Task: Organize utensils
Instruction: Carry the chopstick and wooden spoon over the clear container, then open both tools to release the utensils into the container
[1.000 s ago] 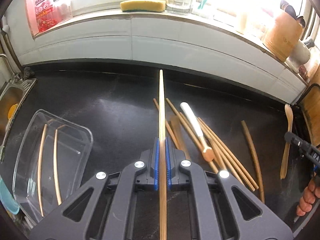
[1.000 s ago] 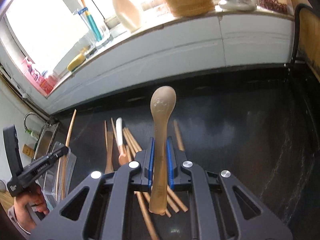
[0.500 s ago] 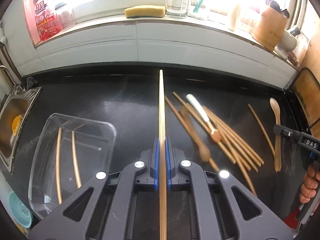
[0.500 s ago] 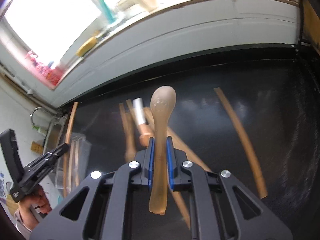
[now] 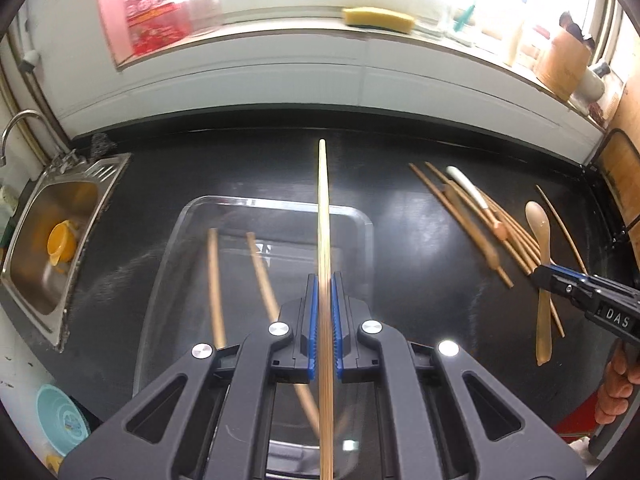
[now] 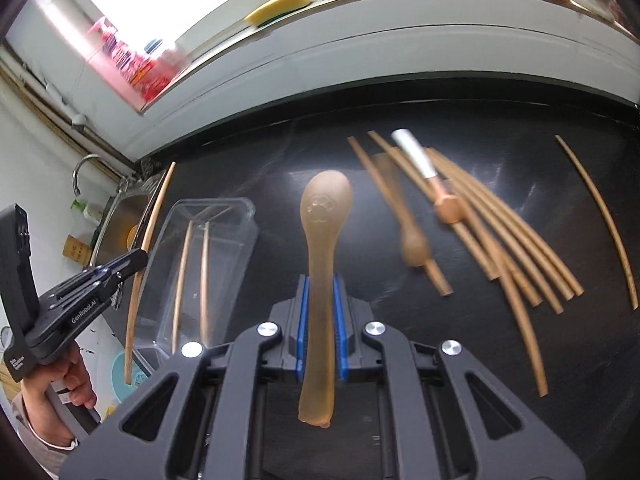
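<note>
Now the left gripper [image 5: 325, 336] clamps a long, pale wooden chopstick [image 5: 323, 220] above the clear plastic tray [image 5: 362, 224], where two brown chopsticks [image 5: 214, 280] already lie. The right gripper [image 6: 320, 330] grips a translucent amber spoon [image 6: 325, 216], paw print on its bowl, over the black counter [image 6: 500, 380]. A second ago the tray sat far left of the left gripper; the loose chopstick pile [image 6: 500, 240] has since slid rightward in both views.

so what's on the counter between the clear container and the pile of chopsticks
Nothing rests there. In the right wrist view the black counter is bare between the clear container and the chopstick pile; only the spoon held in the right gripper crosses it.
</note>
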Tool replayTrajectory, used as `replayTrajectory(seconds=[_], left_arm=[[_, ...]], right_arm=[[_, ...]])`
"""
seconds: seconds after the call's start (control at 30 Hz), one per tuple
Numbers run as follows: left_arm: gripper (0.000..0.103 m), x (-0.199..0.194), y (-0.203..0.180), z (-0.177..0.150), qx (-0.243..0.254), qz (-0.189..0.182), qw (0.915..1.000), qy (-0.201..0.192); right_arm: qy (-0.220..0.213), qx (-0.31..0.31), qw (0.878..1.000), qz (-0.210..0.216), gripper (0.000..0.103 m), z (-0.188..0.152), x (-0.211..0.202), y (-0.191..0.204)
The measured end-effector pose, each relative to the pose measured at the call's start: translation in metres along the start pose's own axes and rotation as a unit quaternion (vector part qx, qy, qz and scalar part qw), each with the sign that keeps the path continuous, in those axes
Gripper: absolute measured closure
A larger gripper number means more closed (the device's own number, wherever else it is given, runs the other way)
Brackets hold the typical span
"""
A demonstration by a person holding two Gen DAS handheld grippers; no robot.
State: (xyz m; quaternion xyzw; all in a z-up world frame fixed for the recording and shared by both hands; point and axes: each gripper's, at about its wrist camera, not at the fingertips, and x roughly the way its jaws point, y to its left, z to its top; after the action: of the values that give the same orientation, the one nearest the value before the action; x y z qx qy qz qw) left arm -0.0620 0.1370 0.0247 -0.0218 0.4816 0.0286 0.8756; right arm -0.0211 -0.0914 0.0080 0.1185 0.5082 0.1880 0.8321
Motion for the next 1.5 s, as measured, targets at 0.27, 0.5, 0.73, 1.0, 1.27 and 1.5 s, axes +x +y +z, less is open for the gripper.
replayTrajectory(seconds=[0.27, 0.5, 0.73, 1.0, 1.27, 1.5], left_arm=[[0.097, 0.001, 0.063, -0.016, 0.002, -0.015, 0.9998, 0.009], [0.097, 0.009, 0.096, -0.026, 0.011, -0.028, 0.9992, 0.026], [0.097, 0.012, 0.116, -0.028, 0.001, -0.041, 0.9988, 0.028], [0.097, 0.022, 0.123, -0.026, -0.007, -0.065, 0.9971, 0.04], [0.097, 0.032, 0.122, -0.016, -0.002, -0.068, 0.9968, 0.043], [0.006, 0.028, 0.124, 0.005, -0.018, -0.039, 0.9988, 0.024]], right_arm=[[0.001, 0.004, 1.0, -0.009, 0.091, -0.02, 0.018, 0.069], [0.015, 0.01, 1.0, -0.018, 0.091, -0.032, 0.04, 0.118], [0.029, -0.001, 0.999, -0.014, 0.091, -0.031, 0.053, 0.152], [0.032, -0.005, 0.999, -0.013, 0.091, -0.029, 0.062, 0.167], [0.036, 0.004, 0.999, -0.015, 0.091, -0.027, 0.07, 0.164], [0.024, 0.001, 0.999, -0.044, 0.091, -0.022, 0.065, 0.157]])
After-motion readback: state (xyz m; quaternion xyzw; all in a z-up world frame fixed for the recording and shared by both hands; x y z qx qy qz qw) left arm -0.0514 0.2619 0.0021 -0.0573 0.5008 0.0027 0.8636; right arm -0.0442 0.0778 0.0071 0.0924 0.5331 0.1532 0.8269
